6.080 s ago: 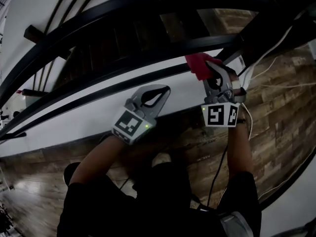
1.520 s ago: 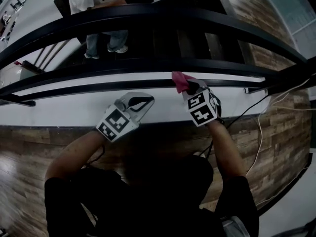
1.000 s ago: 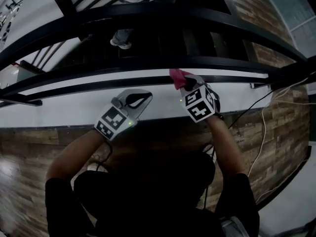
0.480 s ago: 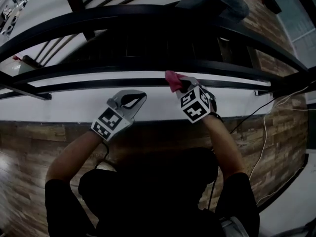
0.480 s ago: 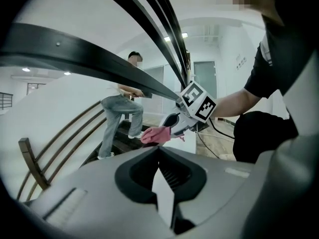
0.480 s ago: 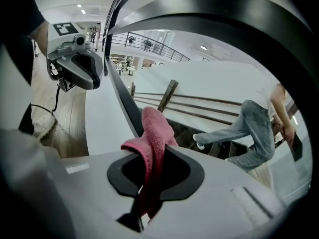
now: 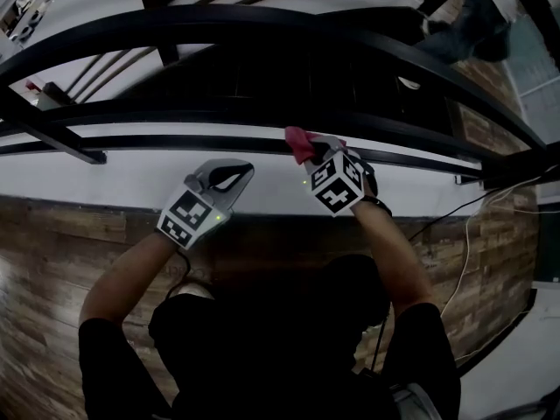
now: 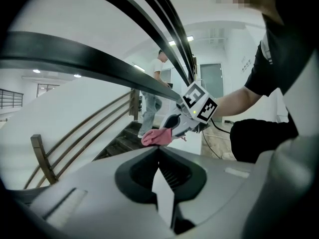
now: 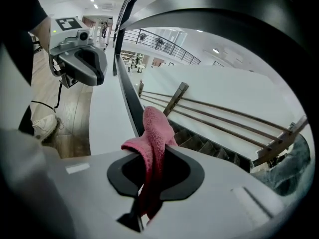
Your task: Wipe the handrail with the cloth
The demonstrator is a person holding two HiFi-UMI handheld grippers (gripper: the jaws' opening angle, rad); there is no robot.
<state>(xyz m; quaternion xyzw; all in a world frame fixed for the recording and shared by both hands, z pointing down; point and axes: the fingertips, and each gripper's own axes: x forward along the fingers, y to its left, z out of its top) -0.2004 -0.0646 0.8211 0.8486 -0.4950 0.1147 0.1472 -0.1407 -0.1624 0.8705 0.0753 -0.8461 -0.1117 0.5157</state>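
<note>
My right gripper (image 7: 317, 151) is shut on a pink cloth (image 7: 297, 143) and holds it against the thin black lower rail (image 7: 175, 140), under the thick black handrail (image 7: 262, 24). In the right gripper view the cloth (image 9: 155, 131) hangs folded between the jaws of that gripper (image 9: 153, 151), beside the rail (image 9: 128, 98). My left gripper (image 7: 236, 172) is shut and empty, a little left of the right one and just short of the rail. From the left gripper view its shut jaw tips (image 8: 159, 149) point toward the right gripper (image 8: 175, 126) and the cloth (image 8: 156, 137).
A white ledge (image 7: 105, 178) runs under the rails, with wood floor (image 7: 61, 252) on my side. Dark stairs (image 7: 289, 77) drop away beyond the rails. A person (image 7: 464, 16) stands on the stairs at the top right. Cables (image 7: 490, 204) lie on the floor at the right.
My right gripper has slid left along the lower rail with the cloth. My left gripper has drifted left with it. The person on the stairs has moved from upper left to upper right.
</note>
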